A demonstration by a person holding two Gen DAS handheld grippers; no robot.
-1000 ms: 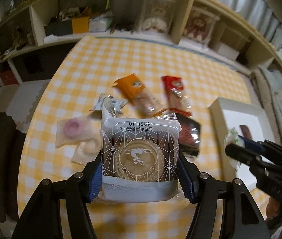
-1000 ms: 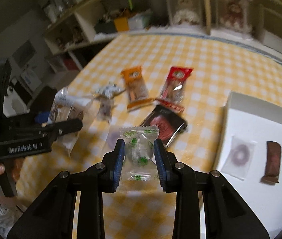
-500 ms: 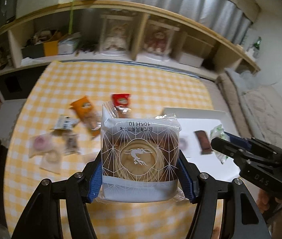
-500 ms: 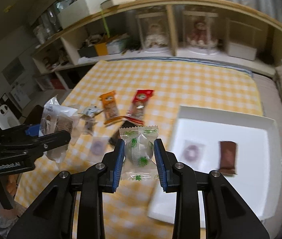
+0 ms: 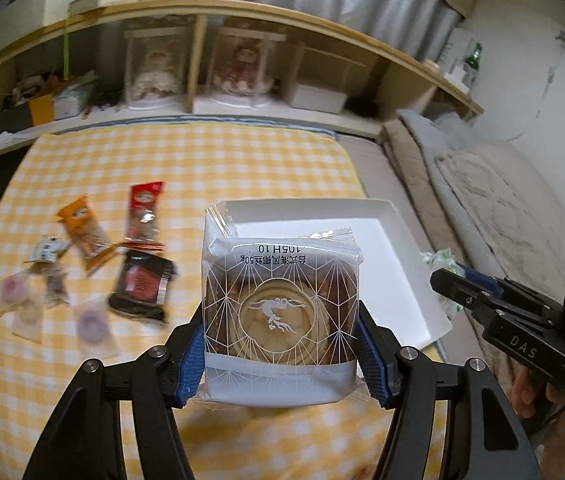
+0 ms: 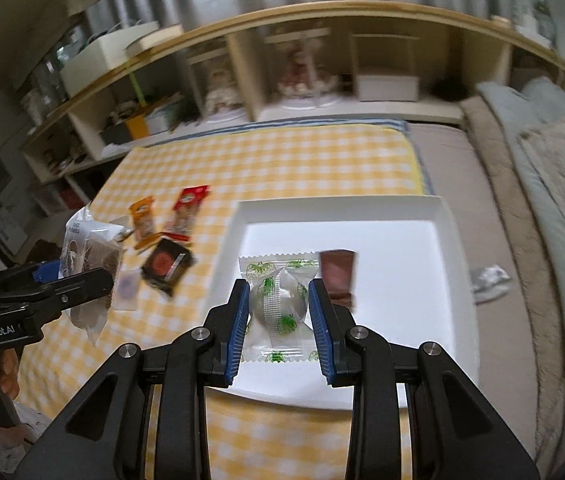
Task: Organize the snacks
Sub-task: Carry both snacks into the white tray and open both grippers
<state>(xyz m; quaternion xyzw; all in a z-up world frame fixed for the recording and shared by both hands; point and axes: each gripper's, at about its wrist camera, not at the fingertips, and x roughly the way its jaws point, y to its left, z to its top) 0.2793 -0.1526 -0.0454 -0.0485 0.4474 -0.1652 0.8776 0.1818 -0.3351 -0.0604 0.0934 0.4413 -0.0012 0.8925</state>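
- The left gripper (image 5: pixel 282 344) is closed on a pastry pack (image 5: pixel 281 308); its blue pads press the two sides of the pack, which stands upright between them.
- The pack is clear with a white line pattern and a round brown pastry inside. It is held in the air, over the near left edge of the white tray (image 5: pixel 402 236).
- The right gripper (image 6: pixel 278 312) is closed on a small candy (image 6: pixel 278 300), a clear wrapper with green prints and a pale round piece inside.
- In the right wrist view the candy hangs over the tray (image 6: pixel 402 320), in front of a brown bar (image 6: pixel 336 276) that lies in the tray.
- The tray sits on the right part of a table with a yellow checked cloth (image 5: pixel 186 164).
- The other snacks lie on the cloth to the left of the tray: an orange pack (image 5: pixel 82 228), a red pack (image 5: pixel 144 208) beside it, and a dark pack (image 5: pixel 142 284) just in front of these two.
- Further left there are some small pale wrapped pieces (image 5: pixel 16 300) and one more pale piece (image 5: pixel 92 326) near the dark pack; they are blurred, so I cannot tell what they are.
- A hand (image 5: pixel 530 396) holds the handle of the right gripper at the right edge of the left wrist view.
- Behind the table stands a wooden shelf (image 5: pixel 242 12) with boxes and two figures in clear cases.
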